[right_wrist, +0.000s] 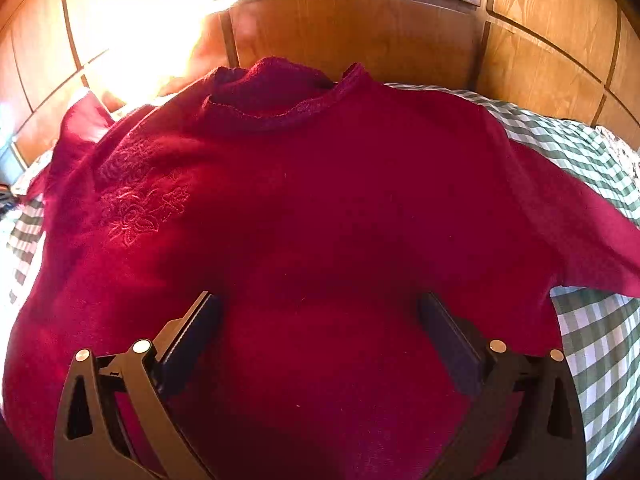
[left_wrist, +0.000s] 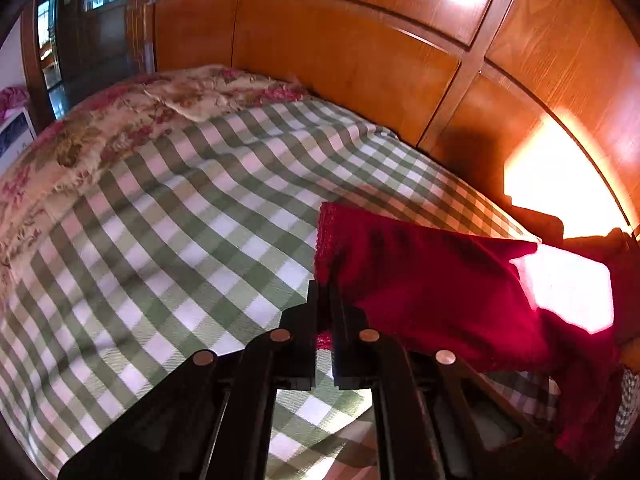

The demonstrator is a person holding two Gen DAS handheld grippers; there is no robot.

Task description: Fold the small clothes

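The left tool (left_wrist: 323,292) is pinched tight on the cuff of the soft dark red sweater (left_wrist: 432,280), whose sleeve stretches off to its right over the green and white checked bed cover (left_wrist: 168,216). The right tool (right_wrist: 320,320) is wide open above the sweater's front, holding nothing.

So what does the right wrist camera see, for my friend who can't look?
A red sweater lies spread on a bed, collar towards a wooden headboard, with a stitched flower on its chest. The right gripper hovers open above its middle. A green checked sheet shows at the right.
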